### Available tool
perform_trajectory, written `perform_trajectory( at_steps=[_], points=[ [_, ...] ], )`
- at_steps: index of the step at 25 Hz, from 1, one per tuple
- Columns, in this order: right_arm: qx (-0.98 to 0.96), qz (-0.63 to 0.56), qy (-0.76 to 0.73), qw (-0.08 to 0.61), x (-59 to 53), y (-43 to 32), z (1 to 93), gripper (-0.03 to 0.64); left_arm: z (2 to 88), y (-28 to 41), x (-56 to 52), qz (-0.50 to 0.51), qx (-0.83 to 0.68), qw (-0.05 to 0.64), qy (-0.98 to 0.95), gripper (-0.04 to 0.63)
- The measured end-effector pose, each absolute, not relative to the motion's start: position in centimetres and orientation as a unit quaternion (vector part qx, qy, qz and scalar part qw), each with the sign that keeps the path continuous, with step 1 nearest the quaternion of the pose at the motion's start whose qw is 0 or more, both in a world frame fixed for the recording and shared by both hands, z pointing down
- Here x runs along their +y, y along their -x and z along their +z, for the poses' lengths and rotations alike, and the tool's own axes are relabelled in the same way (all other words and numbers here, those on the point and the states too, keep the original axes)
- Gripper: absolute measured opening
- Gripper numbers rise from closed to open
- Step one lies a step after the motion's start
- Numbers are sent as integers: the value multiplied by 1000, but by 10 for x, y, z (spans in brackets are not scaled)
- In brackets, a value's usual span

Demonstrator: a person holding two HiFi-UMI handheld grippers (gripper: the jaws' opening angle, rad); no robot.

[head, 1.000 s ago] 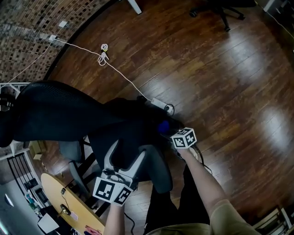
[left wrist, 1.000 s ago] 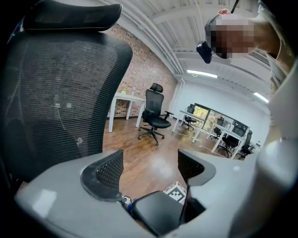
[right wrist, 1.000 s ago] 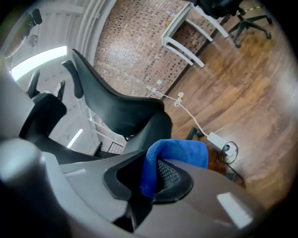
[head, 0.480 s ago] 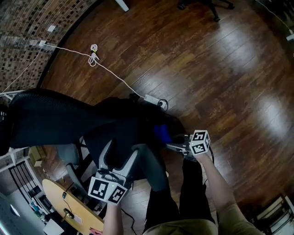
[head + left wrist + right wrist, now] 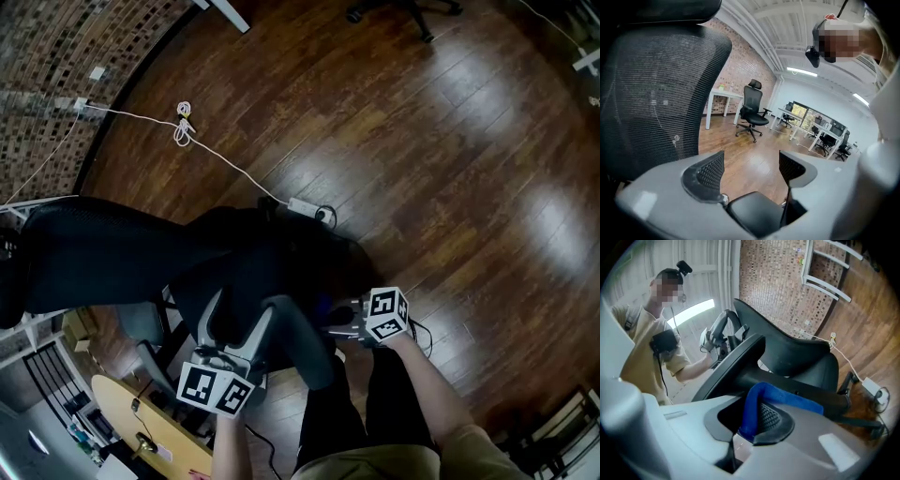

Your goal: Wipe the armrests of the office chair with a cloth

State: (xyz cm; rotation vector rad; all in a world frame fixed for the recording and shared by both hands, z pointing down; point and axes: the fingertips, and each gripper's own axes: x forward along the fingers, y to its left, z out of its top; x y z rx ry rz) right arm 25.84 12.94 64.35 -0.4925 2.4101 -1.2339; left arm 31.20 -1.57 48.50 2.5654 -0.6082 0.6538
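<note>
A black mesh office chair (image 5: pixel 112 258) stands below me. My left gripper (image 5: pixel 239 316) is open at the near side of it, jaws apart over a black armrest pad (image 5: pixel 757 215), with the mesh backrest (image 5: pixel 656 93) to the left. My right gripper (image 5: pixel 339 319) is shut on a blue cloth (image 5: pixel 787 399). In the right gripper view the cloth folds between the jaws of the right gripper (image 5: pixel 750 420) and lies against a dark chair bar (image 5: pixel 834 404). Only a sliver of the cloth (image 5: pixel 322 305) shows in the head view, beside the grey armrest (image 5: pixel 300 342).
A white power strip (image 5: pixel 305 208) and its cable (image 5: pixel 183 122) lie on the wood floor beyond the chair. Another chair's base (image 5: pixel 394 9) is at the top edge. A round wooden table (image 5: pixel 122 422) sits at bottom left. A second office chair (image 5: pixel 752 110) and desks stand farther off.
My right gripper with the blue cloth has slid toward me along the chair's side, and less of the cloth shows now. The left gripper has stayed by the armrest.
</note>
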Motion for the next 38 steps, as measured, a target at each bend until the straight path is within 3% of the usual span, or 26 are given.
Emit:
perform_trajectory(
  at_steps=[4, 10, 18, 24, 29, 34, 36, 38],
  points=[
    [859, -438, 167, 204, 130, -256, 641, 21, 490, -308, -17, 235, -222, 218, -921, 360],
    [805, -513, 282, 98, 107, -258, 729, 28, 498, -302, -23, 227, -232, 226, -918, 360],
    [730, -568, 372, 74, 66, -288, 818, 28, 525, -280, -31, 230, -250, 239, -909, 360],
    [660, -626, 406, 95, 59, -282, 863, 7, 540, -258, -30, 232, -266, 246, -903, 360],
    [686, -592, 416, 81, 78, -329, 833, 14, 533, -238, -27, 208, -275, 252, -904, 360],
    [745, -494, 444, 58, 76, -402, 712, 15, 516, -213, -29, 189, -285, 236, -909, 360],
    [786, -445, 428, 1, 72, -410, 654, 17, 510, -200, -26, 181, -294, 231, -910, 360],
    [837, -368, 386, -126, 65, -403, 601, 20, 504, -186, -21, 156, -313, 240, -906, 360]
  ],
)
